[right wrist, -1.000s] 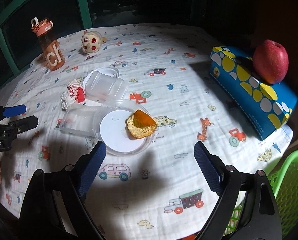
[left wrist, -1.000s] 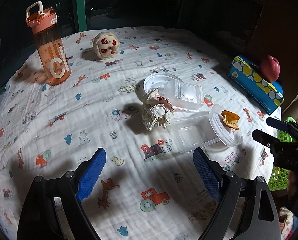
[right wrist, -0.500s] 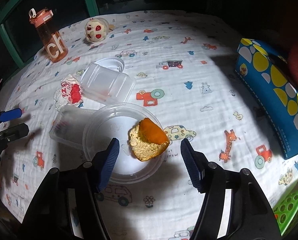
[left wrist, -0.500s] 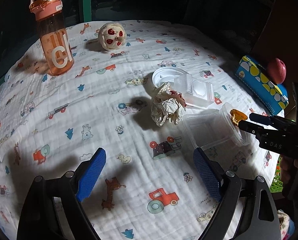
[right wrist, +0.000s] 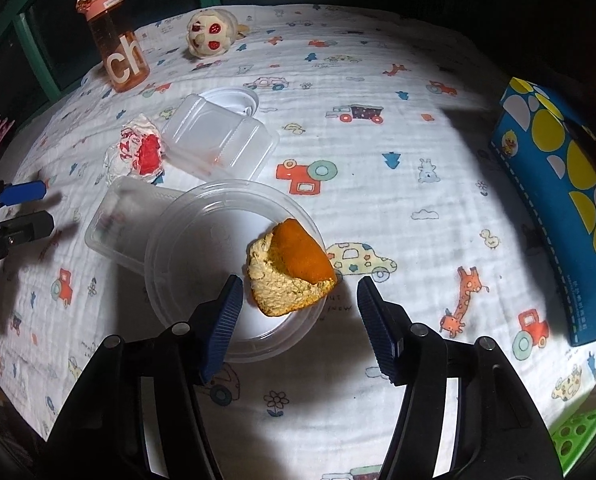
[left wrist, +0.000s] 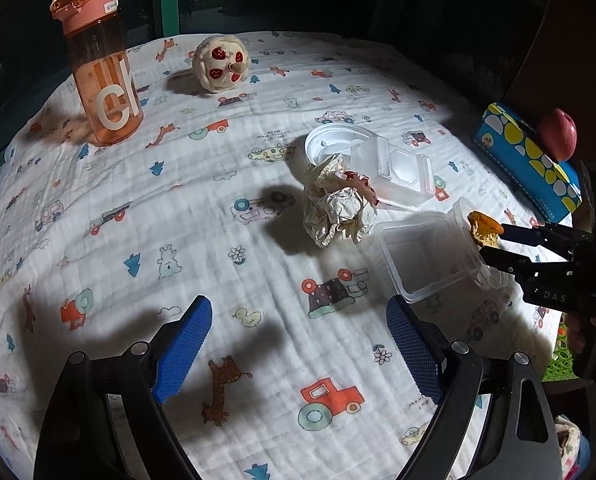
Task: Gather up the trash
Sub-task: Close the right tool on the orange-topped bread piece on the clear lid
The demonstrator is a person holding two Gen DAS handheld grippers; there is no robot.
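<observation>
An orange peel piece [right wrist: 290, 268] lies on a round clear lid [right wrist: 186, 248] that rests on a square clear container [right wrist: 114, 220]. My right gripper [right wrist: 298, 284] hangs just over the lid, its jaws closing with the peel between them; a small gap shows on each side. In the left wrist view the right gripper [left wrist: 493, 244] reaches in from the right at the peel [left wrist: 483, 226]. A crumpled paper ball [left wrist: 337, 204] with red stains lies beside a clear box [left wrist: 397, 172]. My left gripper [left wrist: 298, 320] stands open over bare cloth, holding nothing.
An orange water bottle [left wrist: 98, 68] and a plush toy [left wrist: 220, 64] stand at the far left of the patterned cloth. A blue tissue box [right wrist: 557, 200] with a red apple [left wrist: 557, 140] on it sits at the right. A green basket [right wrist: 577, 436] shows past the table's right edge.
My right gripper came down and forward over the lid, and its jaws narrowed around the orange peel. The left gripper barely moved and stayed open.
</observation>
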